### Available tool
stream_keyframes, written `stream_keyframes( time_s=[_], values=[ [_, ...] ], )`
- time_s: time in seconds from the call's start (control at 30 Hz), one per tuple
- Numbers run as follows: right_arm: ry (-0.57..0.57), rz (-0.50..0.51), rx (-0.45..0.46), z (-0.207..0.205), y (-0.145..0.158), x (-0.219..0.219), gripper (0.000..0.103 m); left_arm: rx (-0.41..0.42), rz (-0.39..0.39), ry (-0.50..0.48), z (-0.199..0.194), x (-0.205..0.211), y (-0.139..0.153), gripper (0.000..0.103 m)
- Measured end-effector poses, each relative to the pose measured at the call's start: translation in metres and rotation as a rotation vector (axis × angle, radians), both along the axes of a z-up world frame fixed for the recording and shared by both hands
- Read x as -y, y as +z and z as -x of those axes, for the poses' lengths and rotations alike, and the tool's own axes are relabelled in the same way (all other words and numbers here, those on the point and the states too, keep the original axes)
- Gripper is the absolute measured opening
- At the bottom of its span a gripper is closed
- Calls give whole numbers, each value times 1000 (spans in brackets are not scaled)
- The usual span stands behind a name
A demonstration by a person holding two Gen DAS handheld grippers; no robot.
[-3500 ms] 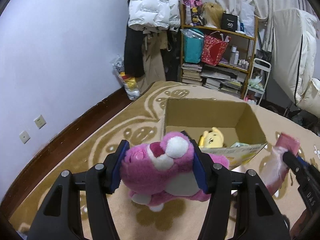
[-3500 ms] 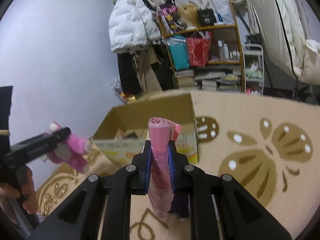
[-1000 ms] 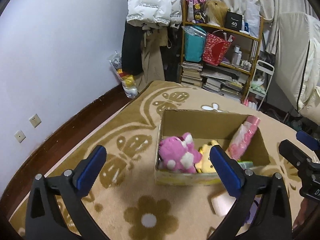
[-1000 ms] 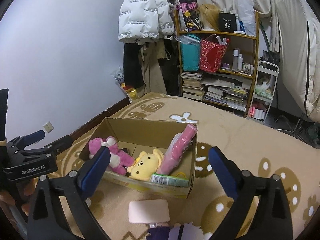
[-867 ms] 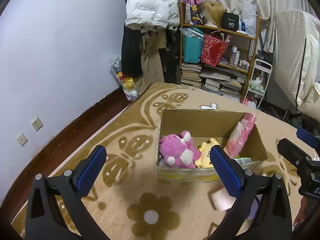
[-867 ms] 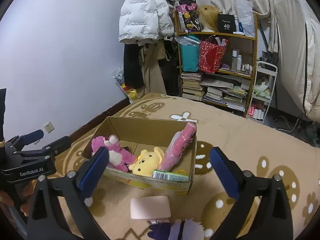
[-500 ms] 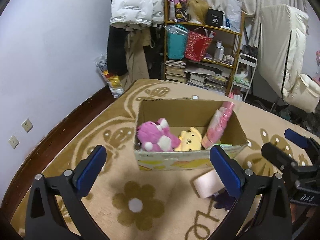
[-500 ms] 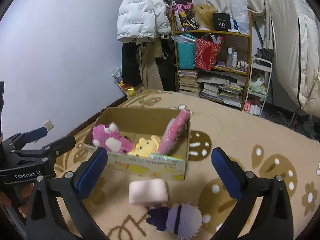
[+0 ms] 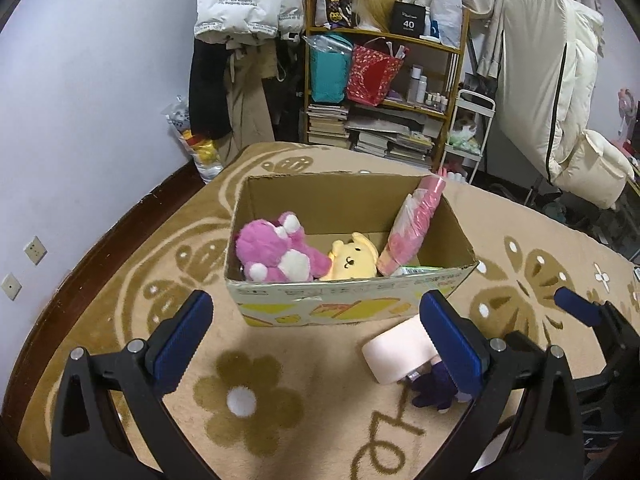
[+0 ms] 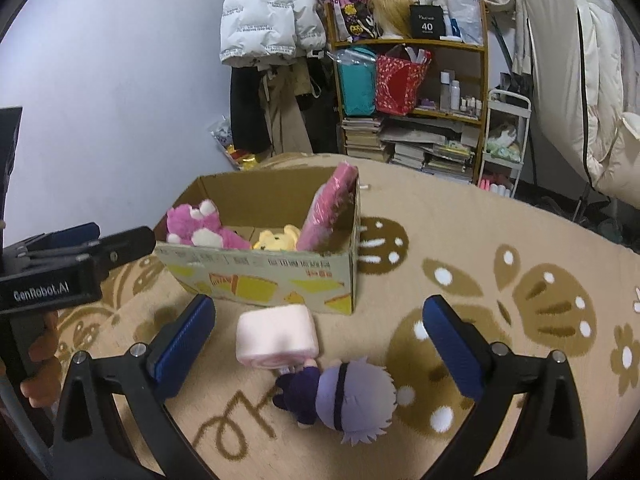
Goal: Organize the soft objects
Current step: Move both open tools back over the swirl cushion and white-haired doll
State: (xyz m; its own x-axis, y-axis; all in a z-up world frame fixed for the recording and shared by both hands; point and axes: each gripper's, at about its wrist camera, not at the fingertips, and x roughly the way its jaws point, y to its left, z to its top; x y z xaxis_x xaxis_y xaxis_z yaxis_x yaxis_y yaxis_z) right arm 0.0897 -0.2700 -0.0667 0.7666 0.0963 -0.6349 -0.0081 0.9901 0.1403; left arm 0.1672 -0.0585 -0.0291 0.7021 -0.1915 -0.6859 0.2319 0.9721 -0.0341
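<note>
Left wrist view: left gripper (image 9: 316,334) wide open, nothing between the blue pads, hovering above the carpet short of the open brown cardboard box (image 9: 348,304). In the box: fuzzy magenta bear plush (image 9: 276,249) at the left end, small yellow plush (image 9: 354,258) in the middle, long pink plastic-wrapped roll (image 9: 412,224) leaning tilted against the right wall, top sticking above the rim. A flat green packet (image 9: 420,269) lies at the roll's foot. Outside, near the box's front right corner: pale pink rolled towel (image 9: 396,354), partly hidden by the left gripper's right finger. A dark purple plush doll (image 9: 432,390) touches the towel on the near side, mostly hidden by that same finger. Right gripper's blue tip shows at the far right edge.

Right wrist view: right gripper (image 10: 318,346) also wide open, empty. Towel (image 10: 276,334) and doll (image 10: 340,396) lie between its fingers, no contact. Doll has a lavender head with a dark band and lies on its side, touching the towel. Left gripper's black body comes in from the left, a hand (image 10: 38,368) on its grip.

Surface: beige carpet (image 10: 500,240) with brown flower and butterfly shapes. Room: lavender wall, wooden shelf unit (image 10: 412,92) with bags, bottles and stacked books, white puffer jacket (image 10: 268,20) hung beside it, cream bedding at right.
</note>
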Motion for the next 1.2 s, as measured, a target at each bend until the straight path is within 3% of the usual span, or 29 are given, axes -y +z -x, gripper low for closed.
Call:
stream_keyframes(
  time_s=[0.57, 1.2],
  values=[
    [-49, -71, -93, 4, -46, 21, 103, -37, 7, -63, -13, 19, -33, 102],
    [-78, -63, -170, -3, -85, 31, 103, -129, -74, -107, -20, 38, -70, 102]
  ],
)
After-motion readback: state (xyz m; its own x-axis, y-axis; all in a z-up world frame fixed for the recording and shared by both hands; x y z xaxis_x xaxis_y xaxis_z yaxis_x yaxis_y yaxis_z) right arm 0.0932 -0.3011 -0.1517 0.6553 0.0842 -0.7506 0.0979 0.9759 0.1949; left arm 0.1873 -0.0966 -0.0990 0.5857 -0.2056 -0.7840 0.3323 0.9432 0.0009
